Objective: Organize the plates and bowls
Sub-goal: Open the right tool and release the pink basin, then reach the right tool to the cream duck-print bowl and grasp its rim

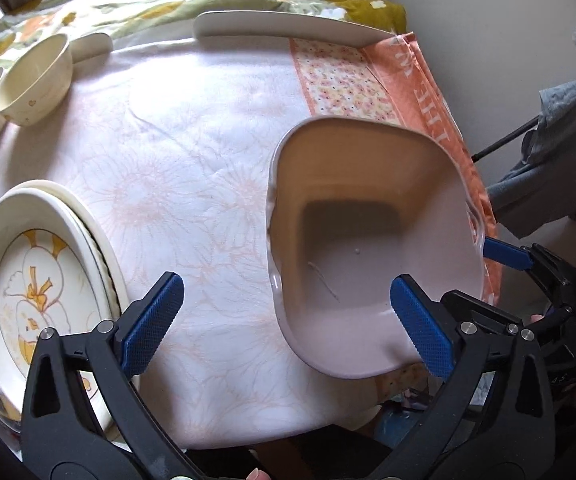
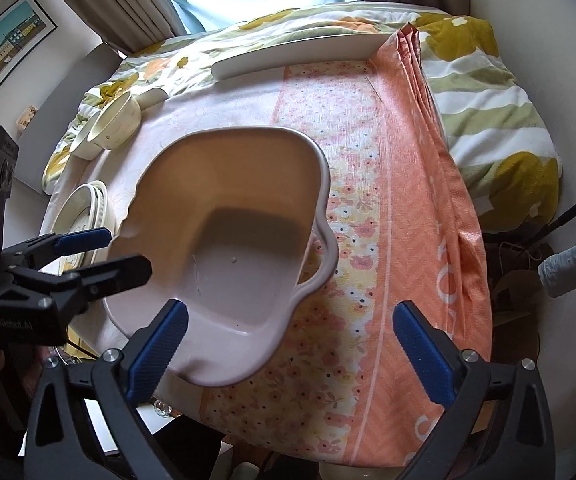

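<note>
A pale pink square dish (image 1: 368, 240) with wavy handles sits near the table's right front; it also shows in the right wrist view (image 2: 231, 248). My left gripper (image 1: 288, 320) is open, its right finger over the dish's near rim. My right gripper (image 2: 292, 348) is open, its left finger at the dish's near edge; it shows in the left wrist view (image 1: 504, 254) beside the dish's right rim. A stack of cream plates with a yellow drawing (image 1: 35, 284) lies at the front left. Cream bowls (image 1: 35, 80) stand at the back left.
A long white platter (image 1: 288, 26) lies at the table's far edge. The table (image 1: 191, 168) has a pink floral cloth and an orange runner (image 2: 416, 200). A flowered quilt (image 2: 488, 92) lies behind and to the right. The table's front edge is close below the grippers.
</note>
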`<state>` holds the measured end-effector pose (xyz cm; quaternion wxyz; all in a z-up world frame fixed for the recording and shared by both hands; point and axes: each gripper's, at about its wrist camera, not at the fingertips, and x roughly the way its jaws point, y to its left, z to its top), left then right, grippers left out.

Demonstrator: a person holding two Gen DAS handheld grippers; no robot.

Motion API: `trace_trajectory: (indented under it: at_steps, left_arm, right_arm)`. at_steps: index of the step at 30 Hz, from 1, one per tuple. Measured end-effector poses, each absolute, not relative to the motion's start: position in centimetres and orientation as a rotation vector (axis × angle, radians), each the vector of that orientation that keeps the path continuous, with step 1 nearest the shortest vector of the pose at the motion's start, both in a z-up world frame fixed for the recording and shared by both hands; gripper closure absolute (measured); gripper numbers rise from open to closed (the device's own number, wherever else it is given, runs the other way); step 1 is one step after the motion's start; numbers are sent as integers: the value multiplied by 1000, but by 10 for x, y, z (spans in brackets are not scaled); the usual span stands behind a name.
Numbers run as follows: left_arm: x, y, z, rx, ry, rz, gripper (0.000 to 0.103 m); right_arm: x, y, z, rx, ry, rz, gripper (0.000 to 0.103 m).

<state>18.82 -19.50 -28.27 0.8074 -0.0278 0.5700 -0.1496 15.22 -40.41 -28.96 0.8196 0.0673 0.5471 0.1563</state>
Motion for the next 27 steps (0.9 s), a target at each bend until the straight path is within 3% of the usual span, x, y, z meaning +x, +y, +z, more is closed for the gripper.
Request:
trace_trajectory:
  at_steps: [13,27]
  left_arm:
    - [159,-154,-195,-61,1076,-230,0]
    - [138,-26,-91,-92,816,-61,0]
  right_arm:
    - [132,-385,-213,81,1022,403,1]
    - [154,-295,-92,-30,752,532,1]
